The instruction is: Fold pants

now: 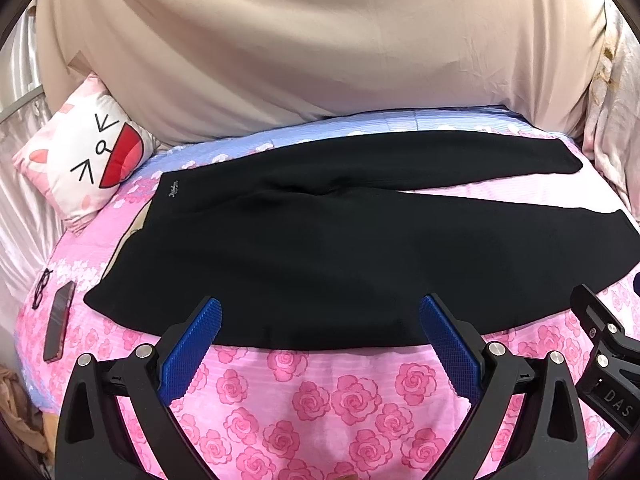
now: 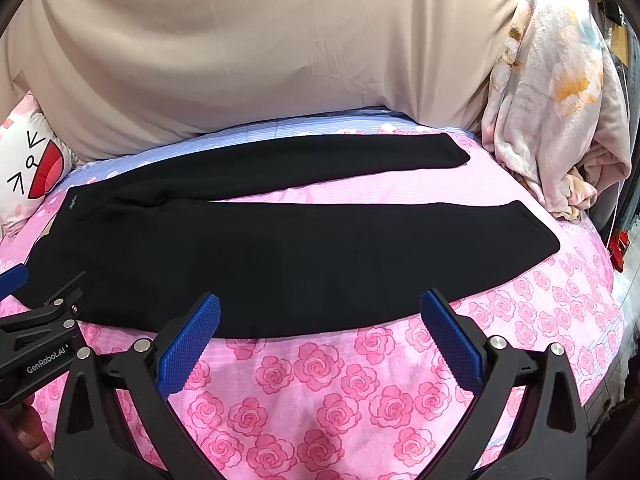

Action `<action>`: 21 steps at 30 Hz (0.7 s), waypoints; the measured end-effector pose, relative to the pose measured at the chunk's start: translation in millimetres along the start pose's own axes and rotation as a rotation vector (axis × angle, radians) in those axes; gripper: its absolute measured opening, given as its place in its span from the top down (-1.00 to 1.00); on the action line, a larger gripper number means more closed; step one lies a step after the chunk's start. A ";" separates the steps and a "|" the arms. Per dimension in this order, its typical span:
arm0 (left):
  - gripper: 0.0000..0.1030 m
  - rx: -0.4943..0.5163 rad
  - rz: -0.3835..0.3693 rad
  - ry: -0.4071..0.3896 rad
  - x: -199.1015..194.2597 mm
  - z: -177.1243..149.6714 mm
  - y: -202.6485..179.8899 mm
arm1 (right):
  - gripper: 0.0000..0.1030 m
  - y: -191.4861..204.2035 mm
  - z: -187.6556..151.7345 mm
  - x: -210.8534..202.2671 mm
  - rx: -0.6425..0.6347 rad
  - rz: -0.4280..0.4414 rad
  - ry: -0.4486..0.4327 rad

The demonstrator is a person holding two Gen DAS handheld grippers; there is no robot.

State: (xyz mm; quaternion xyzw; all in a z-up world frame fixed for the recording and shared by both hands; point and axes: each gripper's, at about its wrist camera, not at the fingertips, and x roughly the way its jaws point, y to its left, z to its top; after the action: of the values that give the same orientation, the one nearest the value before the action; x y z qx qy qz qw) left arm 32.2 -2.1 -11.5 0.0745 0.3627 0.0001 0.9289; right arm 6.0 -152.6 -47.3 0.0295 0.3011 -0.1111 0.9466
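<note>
Since the black pants (image 1: 320, 248) lie flat across the middle of the frame on the pink rose bedsheet (image 1: 320, 408), with waistband at the left and two legs open to the right, I judge no fold is begun. My left gripper (image 1: 320, 332) and right gripper (image 2: 320, 328) both stand wide open and hold nothing — they hover at the near edge. I should pinch only this hem edge, both sides evenly, and lift slowly. The phone (image 1: 60, 324) at lower left stays apart.
</note>
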 end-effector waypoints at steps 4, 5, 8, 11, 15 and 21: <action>-0.89 -0.015 -0.022 0.003 1.3 -0.7 4.4 | -0.91 1.9 -2.2 -0.1 -0.004 -0.003 0.002; -0.89 -0.016 -0.023 0.003 1.2 -1.0 4.8 | -0.91 2.4 -2.1 -0.3 -0.005 -0.004 0.002; -0.89 -0.015 -0.028 0.001 0.9 -1.8 4.6 | -0.91 2.5 -1.2 0.1 -0.013 -0.011 -0.003; -0.89 -0.011 -0.031 0.001 0.5 -2.6 5.2 | -0.91 2.6 -1.6 -0.5 -0.014 -0.012 -0.004; -0.89 -0.009 -0.036 -0.004 -0.5 -3.0 5.9 | -0.91 2.5 -2.6 -1.2 -0.008 -0.007 -0.002; -0.89 -0.007 -0.032 -0.008 -2.0 -3.4 5.2 | -0.91 1.6 -2.2 -1.2 0.009 0.006 0.013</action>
State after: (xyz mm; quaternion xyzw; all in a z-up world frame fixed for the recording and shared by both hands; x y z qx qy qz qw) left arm 28.7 3.4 -12.0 0.0657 0.3601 -0.0139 0.9305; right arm 4.2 -150.6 -48.4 0.0356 0.3068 -0.1096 0.9448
